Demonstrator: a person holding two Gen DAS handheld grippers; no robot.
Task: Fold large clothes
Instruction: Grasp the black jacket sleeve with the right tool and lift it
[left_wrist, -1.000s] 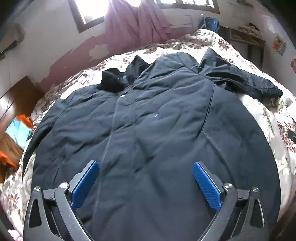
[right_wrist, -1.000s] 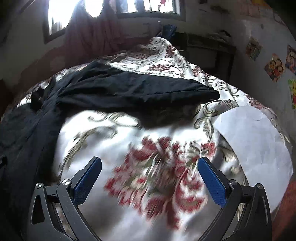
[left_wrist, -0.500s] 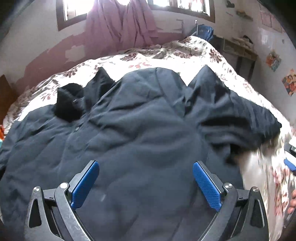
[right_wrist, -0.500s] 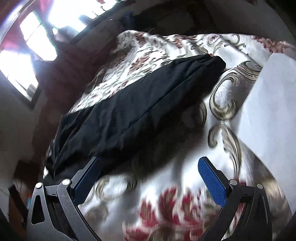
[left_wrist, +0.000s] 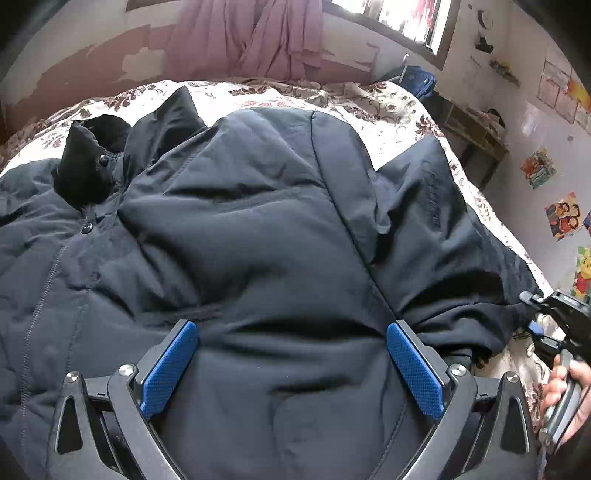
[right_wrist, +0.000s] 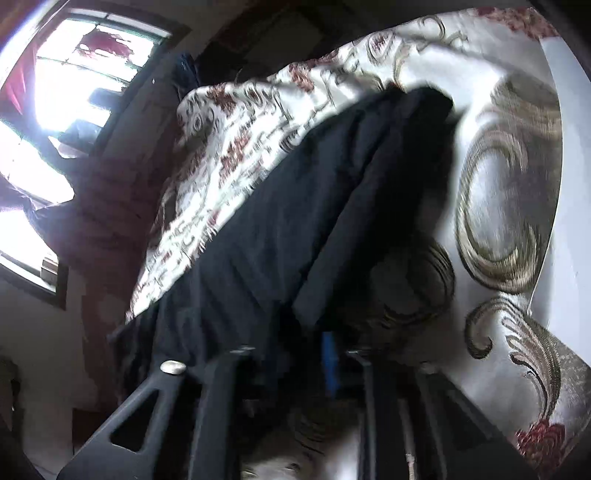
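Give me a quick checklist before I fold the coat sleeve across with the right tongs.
1. Right tongs shut: ok, blue pads together.
2. Sleeve actually pinched: cannot tell, the view is blurred and dark at the tips.
3. Left tongs free: ok, open above the coat, gripping nothing.
4. Coat body flat on the bed: ok, only light wrinkles.
5. Landing area on the chest free: ok, only the collar bunches, off to the side.

Black skeletal claw (left_wrist: 291, 369) frames, blue textured pads (left_wrist: 168, 369), silver screws, black cutout arms.
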